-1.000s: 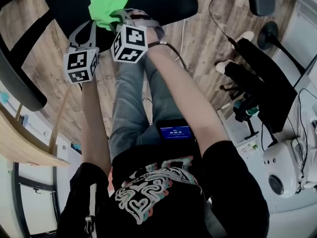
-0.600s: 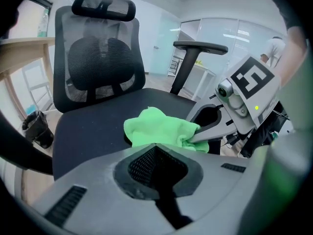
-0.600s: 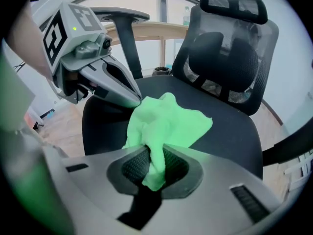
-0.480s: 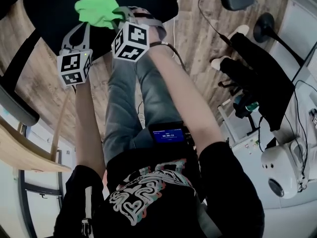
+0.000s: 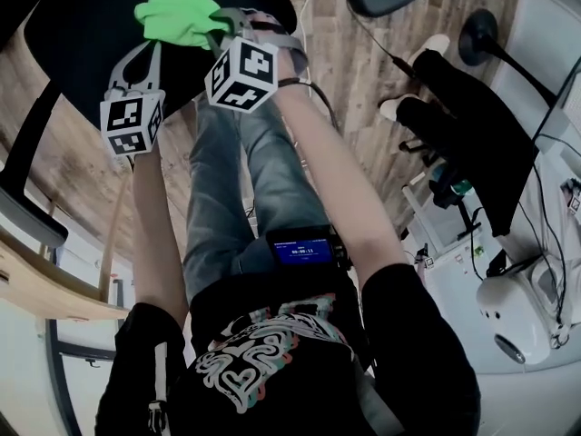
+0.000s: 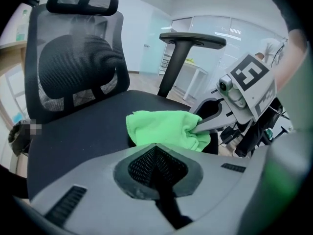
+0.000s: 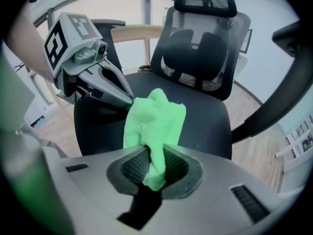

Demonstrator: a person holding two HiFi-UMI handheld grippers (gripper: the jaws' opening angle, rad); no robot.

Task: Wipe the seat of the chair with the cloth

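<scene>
Pinching the green cloth (image 7: 154, 116) on the seat (image 7: 208, 119) is your right hand-held gripper (image 7: 155, 163); your left hand-held gripper (image 6: 155, 153) is closed, empty

A plank floor (image 5: 363, 89) is seen below; a pale wooden counter (image 5: 36, 284) is set at the left edge; a small lit blue screen (image 5: 300, 249) is worn at the waist; white shoes (image 5: 436, 47) and a white machine (image 5: 517, 307) are seen at the right.

No legible text anywhere, only unreadably small digits on the blue-lit screen (image 5: 300, 250) at the waist
</scene>
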